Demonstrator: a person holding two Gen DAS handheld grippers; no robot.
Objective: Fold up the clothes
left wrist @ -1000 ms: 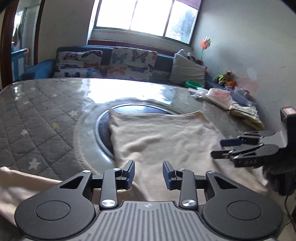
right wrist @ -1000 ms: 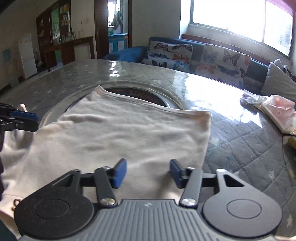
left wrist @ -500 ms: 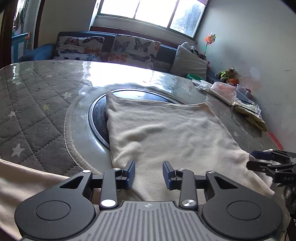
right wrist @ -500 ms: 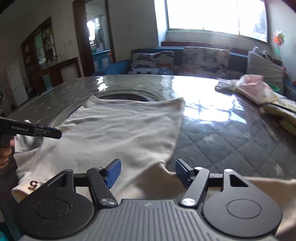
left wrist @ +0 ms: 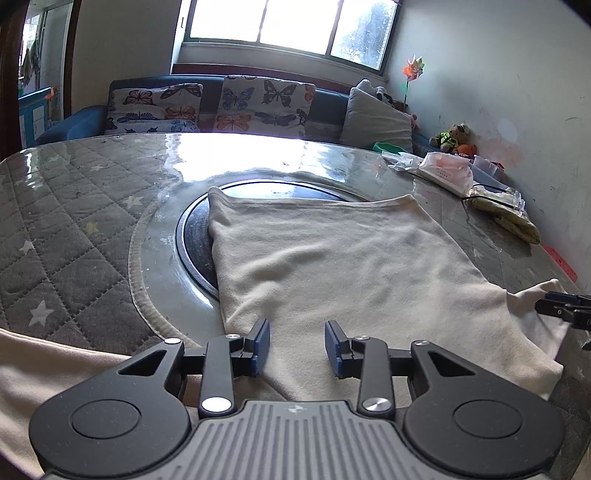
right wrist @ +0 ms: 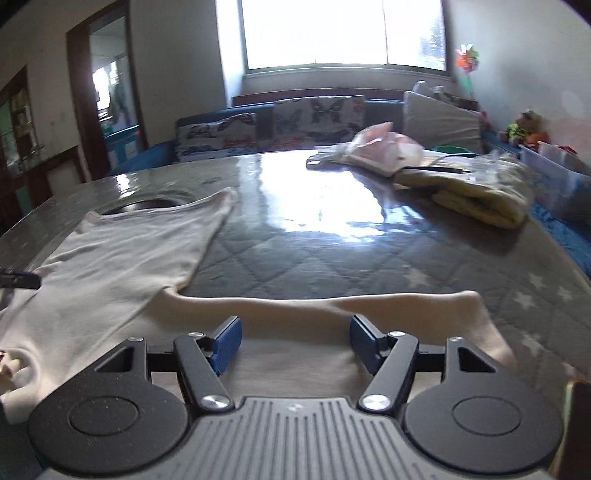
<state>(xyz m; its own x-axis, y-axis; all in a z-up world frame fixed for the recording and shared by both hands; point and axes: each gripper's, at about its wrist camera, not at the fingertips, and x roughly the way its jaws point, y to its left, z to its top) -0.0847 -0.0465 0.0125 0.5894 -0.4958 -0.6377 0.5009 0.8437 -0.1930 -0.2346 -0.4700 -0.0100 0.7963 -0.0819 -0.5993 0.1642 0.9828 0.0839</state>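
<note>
Cream garment lies spread flat on the table, body panel smooth with shallow wrinkles, far hem partly over the dark round inset at the table's centre. Near end of the garment reaches the table's near edge; one sleeve extends sideways across the quilted star-print cover in the right wrist view, lying flat. Left gripper sits over the near edge of the garment body, jaws parted with a moderate gap, blue pads clear of each other, nothing pinched; cloth visible below and between them, contact with cloth cannot be told. Right gripper is over the sleeve, jaws spread wider than the left's, nothing clamped between the pads; this view is slightly motion-blurred. Right gripper's tip also shows at the right edge of the left wrist view, beside a raised corner of fabric. On the table's far right side: a folded yellow cloth and a pink-and-white bag, well apart from the garment. Beyond the table, a blue sofa with butterfly cushions under a bright window.
</note>
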